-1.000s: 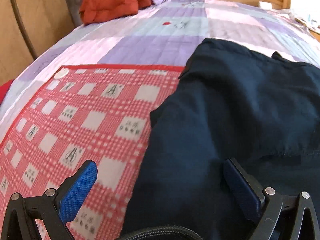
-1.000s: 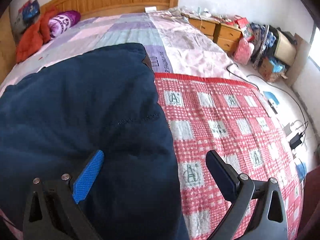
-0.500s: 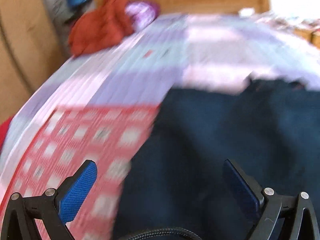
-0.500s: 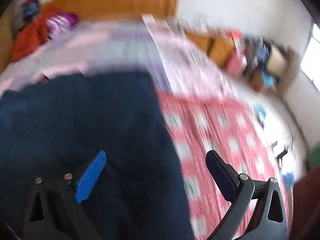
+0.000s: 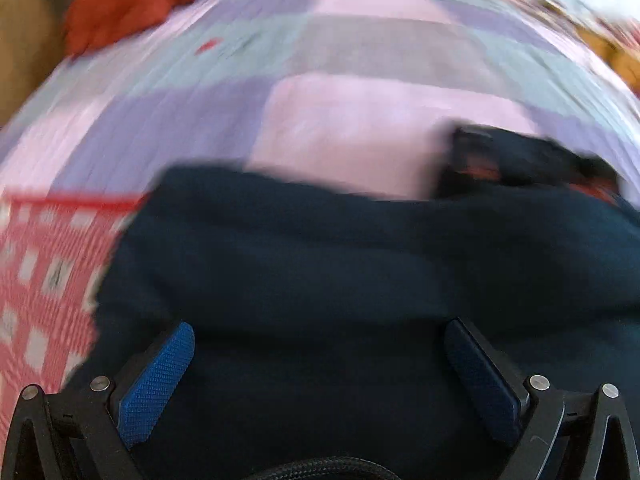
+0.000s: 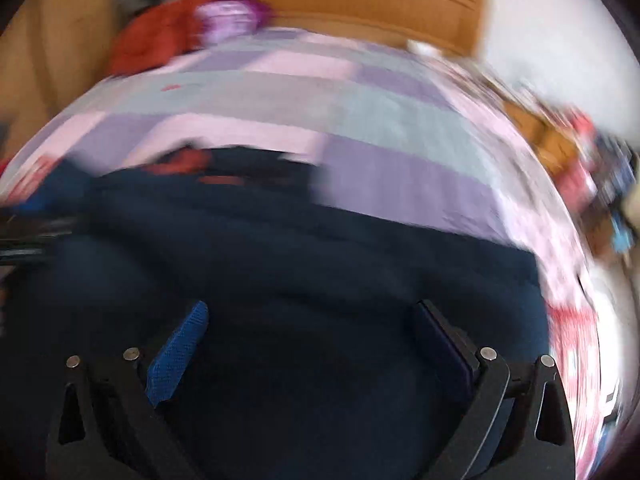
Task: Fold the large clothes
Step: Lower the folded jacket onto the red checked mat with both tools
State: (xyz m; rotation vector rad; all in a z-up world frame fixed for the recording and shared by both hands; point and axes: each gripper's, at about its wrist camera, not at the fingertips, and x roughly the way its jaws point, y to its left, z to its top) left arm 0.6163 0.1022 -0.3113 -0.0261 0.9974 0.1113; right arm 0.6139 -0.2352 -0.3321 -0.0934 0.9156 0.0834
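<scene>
Both tongs stand wide apart with nothing between their blue textured pads: the left gripper (image 5: 318,364) hangs over the dark cloth with its jaws spread, and the right gripper (image 6: 310,344) does the same, each looking out over the bed through heavy blur. Biggest of all is the wide bed covered in a quilt of pale purple, pink and grey patches (image 5: 360,64), which fills the upper half of both views and runs back to a brown wooden headboard (image 6: 360,4). On the quilt lies the large dark navy garment (image 5: 340,272), spread broadly across the near part of the bed and reaching under both sets of fingers; its far edge is uneven, with a raised dark part to the right in the left wrist view where some red shows, too smeared to tell what it is. Under the garment, a red and white checked cloth (image 5: 44,264) shows at the left side of the left wrist view, and a strip of the same checked pattern shows at the right edge of the right wrist view. At the head of the bed a rumpled orange-red fabric heap (image 6: 156,40) sits beside a purple and white patterned bundle (image 6: 232,20), well apart from the garment.
</scene>
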